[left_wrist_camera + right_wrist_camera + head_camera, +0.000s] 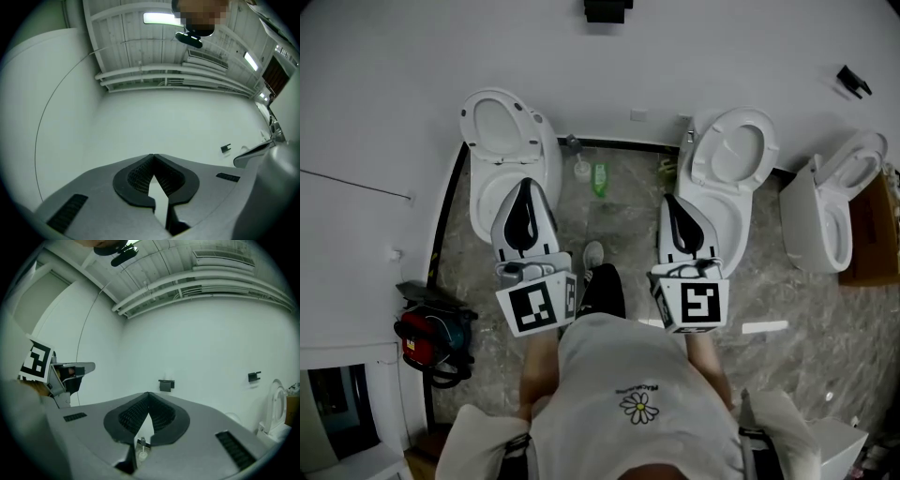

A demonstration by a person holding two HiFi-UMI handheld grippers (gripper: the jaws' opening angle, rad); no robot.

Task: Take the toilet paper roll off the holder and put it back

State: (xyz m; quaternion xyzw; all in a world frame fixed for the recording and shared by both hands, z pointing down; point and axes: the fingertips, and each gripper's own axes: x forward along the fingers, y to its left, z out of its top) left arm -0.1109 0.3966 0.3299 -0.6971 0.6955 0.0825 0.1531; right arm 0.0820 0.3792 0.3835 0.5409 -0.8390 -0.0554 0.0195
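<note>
Left gripper [153,156]: its jaws are shut tip to tip and nothing is clasped. The pads [136,177] are black with a fine mesh grid, and they are set in smooth, matte grey shells. Beyond the tips only plain white wall is seen. A small black bracket [226,148] is fixed to that wall, off to the right of the jaws and well apart from them.

Right gripper [148,394]: here too the jaws are closed together and nothing is gripped. The same ribbed black pads [133,414] are seen. The holder [166,385], a boxy black fitting on the wall, is seen just above the jaw tips, well beyond them and untouched. Whether the toilet paper roll sits on it cannot be told at this size. A second black bracket [253,377] is mounted further right of the jaws.

Through the slit below the right pads a small pale object [141,448] is glimpsed, too small to be named.

From the head view, glossy white ceramic toilets [511,155] lie under both sets of jaws, on a grey marbled floor [628,202]. A green bottle [599,178] stands between the two grippers.
</note>
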